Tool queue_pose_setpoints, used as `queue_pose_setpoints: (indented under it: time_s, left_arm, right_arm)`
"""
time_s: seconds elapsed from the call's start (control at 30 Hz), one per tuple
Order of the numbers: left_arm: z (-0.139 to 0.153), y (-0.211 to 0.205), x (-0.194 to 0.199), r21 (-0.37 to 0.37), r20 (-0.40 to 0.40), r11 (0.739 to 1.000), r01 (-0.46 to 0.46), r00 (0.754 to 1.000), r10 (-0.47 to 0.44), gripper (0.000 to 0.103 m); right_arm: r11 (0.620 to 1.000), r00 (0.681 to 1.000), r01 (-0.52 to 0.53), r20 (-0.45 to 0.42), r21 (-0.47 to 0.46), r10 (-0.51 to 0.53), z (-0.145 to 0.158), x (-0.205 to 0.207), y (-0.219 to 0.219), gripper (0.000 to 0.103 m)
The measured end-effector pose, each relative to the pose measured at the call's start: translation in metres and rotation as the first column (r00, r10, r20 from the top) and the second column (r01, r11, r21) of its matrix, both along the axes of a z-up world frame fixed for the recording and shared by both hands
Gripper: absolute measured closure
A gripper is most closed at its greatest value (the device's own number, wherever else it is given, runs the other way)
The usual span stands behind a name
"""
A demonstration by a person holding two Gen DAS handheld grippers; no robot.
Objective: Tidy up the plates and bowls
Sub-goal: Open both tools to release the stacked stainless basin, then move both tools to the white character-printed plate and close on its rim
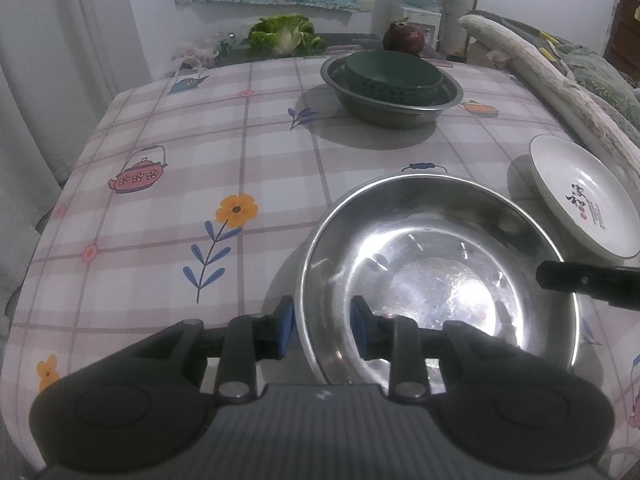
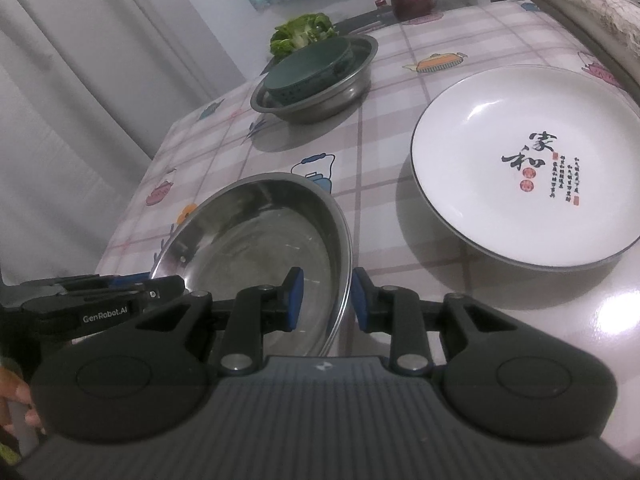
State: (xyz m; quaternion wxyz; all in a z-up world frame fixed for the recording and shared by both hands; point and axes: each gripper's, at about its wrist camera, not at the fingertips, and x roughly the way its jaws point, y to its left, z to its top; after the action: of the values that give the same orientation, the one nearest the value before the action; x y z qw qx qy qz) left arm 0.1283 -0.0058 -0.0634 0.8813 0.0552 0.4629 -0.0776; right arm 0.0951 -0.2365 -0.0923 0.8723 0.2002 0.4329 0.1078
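Left tongs and right tongs stand parted astride the steel bowl's rim, pads clear; "GenRobot.AI" shows at nine o'clock.

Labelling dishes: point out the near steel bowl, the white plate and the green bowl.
near steel bowl (image 1: 432, 276): left wrist view, inner floor.
white plate (image 2: 472, 184): right wrist view, bare inner face.
green bowl (image 1: 394, 68): left wrist view, inside surface.
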Motion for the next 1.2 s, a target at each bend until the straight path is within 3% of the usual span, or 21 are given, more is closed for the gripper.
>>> queue_pose_setpoints:
  time_s: [0.2,0.47,0.67,1.2]
  left_arm:
    - [0.003,-0.006,-0.004,0.032,0.012,0.999,-0.001,1.0,0.0,0.053]
    - [0.018,-0.014,-0.009,0.083,0.059,0.996,-0.015,0.998,0.01,0.034]
    - [0.03,-0.023,-0.012,0.108,0.085,0.994,-0.016,0.996,0.007,0.028]
    - [0.054,-0.071,-0.012,0.142,0.118,0.989,0.041,0.991,-0.058,0.026]
  right_arm:
    - [1.0,1.0,0.001,0.002,0.019,-0.001,0.001,-0.003,-0.004,0.075]
    - [0.999,1.0,0.027,0.01,0.045,-0.028,0.006,-0.01,-0.017,0.052]
    - [0.997,0.998,0.052,0.02,0.05,-0.053,0.009,-0.018,-0.029,0.048]
    - [0.989,0.988,0.125,0.079,0.076,-0.131,0.022,-0.039,-0.077,0.047]
